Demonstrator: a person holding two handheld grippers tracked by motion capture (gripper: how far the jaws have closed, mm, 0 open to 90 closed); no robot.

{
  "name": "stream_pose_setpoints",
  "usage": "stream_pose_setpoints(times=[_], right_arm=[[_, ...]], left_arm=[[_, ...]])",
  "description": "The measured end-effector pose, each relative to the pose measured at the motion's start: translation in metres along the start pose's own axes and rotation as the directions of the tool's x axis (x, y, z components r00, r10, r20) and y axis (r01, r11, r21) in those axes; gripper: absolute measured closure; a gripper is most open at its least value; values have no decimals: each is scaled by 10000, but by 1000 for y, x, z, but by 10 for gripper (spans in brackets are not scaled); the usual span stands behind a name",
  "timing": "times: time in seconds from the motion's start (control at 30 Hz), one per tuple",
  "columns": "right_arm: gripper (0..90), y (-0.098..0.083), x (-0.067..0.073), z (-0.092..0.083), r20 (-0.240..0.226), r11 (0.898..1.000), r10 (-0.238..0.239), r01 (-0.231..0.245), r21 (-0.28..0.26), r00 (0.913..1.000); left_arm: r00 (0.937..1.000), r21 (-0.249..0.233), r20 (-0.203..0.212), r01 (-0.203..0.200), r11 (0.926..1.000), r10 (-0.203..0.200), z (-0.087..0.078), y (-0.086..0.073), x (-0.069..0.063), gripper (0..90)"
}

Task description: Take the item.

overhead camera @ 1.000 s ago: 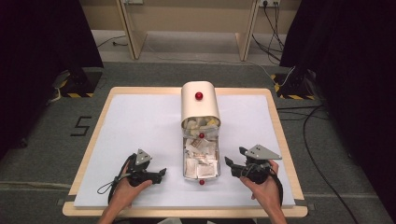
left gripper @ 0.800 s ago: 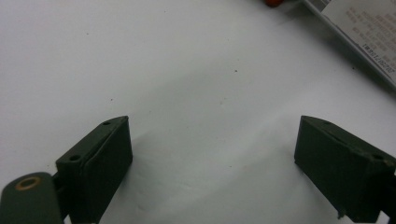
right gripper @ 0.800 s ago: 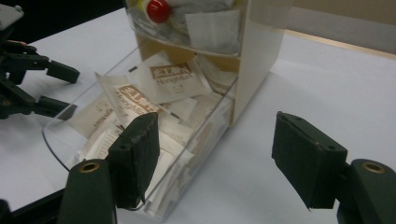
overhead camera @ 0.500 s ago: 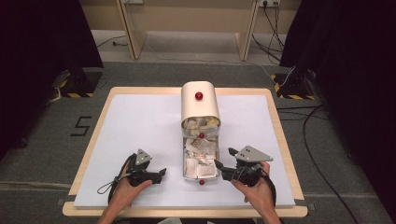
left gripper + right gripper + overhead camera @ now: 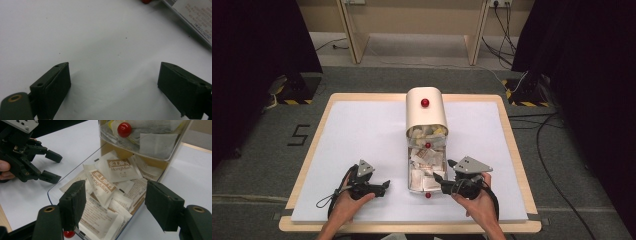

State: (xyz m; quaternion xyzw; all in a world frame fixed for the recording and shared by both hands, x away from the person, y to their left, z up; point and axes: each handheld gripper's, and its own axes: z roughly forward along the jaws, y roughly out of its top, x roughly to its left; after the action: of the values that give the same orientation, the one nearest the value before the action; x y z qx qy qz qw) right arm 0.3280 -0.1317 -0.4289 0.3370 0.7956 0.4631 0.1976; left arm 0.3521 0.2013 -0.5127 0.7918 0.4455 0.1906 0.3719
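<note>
Since a moment ago, the right gripper [image 5: 443, 183] has slid over toward the clear drawer [image 5: 409, 172] and now sits just beside its near end, with its 2 jaws wide apart and nothing between them. That drawer is pulled out from the cream box [image 5: 426, 111] in the middle of the white table [image 5: 362, 135], and it is full of tea bag packets [image 5: 105, 185]. A red knob [image 5: 124, 129] sits on the box front. Over on the other side, the left gripper [image 5: 382, 186] rests on the table, jaws wide and empty.

Bright table, dark surroundings
Even overhead light; soft shadows lie under the black pads [image 5: 53, 87]; near edges blur, glare whitens the table [image 5: 362, 135].
</note>
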Motion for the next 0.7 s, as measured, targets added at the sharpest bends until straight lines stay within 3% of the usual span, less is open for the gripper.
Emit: stream_pose_setpoints(times=[0.37,0.7], right_arm=[[345,4,11,15,-345,9996,-209,215,168,9992],[404,11,21,34,-459,9962,-775,793,373,9959]], left_arm=[[10000,0,-3,-4,10000,4,0,0,0,107],[10000,10,2,-11,10000,11,0,0,0,106]])
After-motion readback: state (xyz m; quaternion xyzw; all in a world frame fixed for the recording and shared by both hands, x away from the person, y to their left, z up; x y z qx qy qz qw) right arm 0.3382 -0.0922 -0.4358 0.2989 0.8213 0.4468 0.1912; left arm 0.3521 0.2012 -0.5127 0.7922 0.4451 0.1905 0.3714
